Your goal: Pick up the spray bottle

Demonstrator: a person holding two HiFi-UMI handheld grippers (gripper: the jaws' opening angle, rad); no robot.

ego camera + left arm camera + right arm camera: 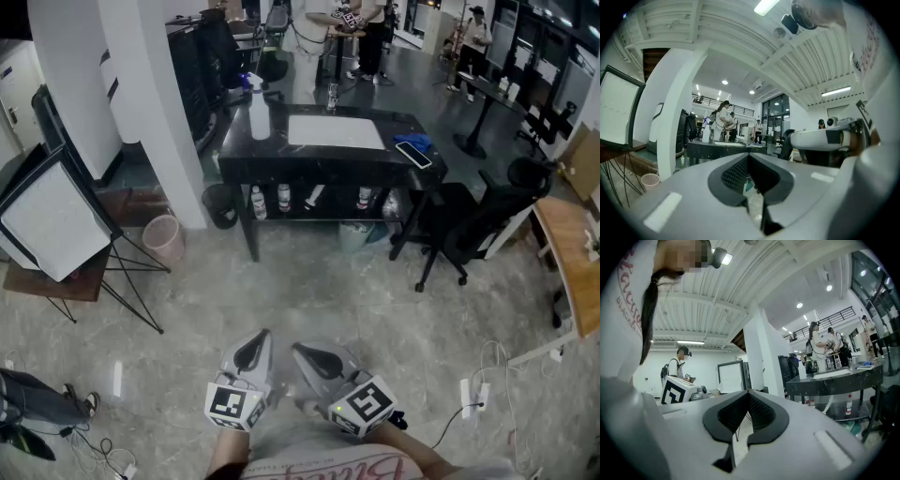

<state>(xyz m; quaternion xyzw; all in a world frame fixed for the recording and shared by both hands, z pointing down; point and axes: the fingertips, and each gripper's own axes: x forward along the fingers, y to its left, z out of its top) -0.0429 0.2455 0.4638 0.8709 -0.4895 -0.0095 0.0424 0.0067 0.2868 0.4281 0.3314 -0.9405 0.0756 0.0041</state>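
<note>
Black table (pixel 319 169) bears spray bottle (pixel 260 117); office chair (pixel 473 225) beside.

A table (pixel 234 155) stands at the far middle of the floor (pixel 309 300). On its left end stands a spray bottle (pixel 259 114); a flat sheet (pixel 335 131) lies at its centre, a phone (pixel 413 154) at its right edge. Small bottles (pixel 284 198) line the shelf (pixel 335 212) under it. A chair (pixel 469 225) sits to its right, a bin (pixel 163 239) to its left.
</note>
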